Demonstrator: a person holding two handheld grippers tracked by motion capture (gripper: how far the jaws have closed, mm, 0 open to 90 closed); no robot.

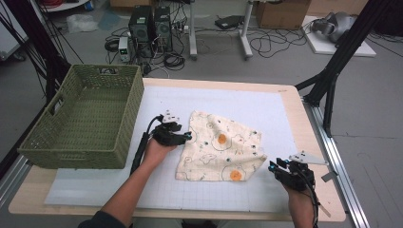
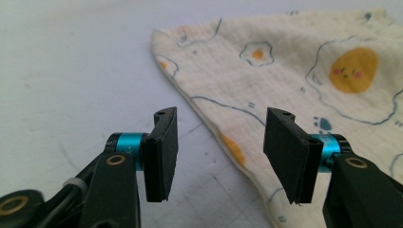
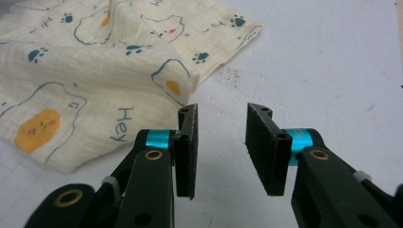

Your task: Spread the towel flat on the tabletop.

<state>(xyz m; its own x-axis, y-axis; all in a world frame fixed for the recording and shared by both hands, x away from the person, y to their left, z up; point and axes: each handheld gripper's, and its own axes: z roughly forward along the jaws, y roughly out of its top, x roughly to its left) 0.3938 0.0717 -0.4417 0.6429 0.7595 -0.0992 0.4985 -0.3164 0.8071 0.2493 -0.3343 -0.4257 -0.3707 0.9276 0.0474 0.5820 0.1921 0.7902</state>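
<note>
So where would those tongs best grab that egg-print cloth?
Probably at a free corner, coming in low from the side. The egg-print cloth lies folded flat on the white mat, so only its edges offer something to pinch. The left tongs already straddle the near edge, open, and the right tongs face a folded corner.

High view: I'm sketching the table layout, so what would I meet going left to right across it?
Green woven basket → left gripper → cream printed cloth → right gripper, all on the white mat.
</note>
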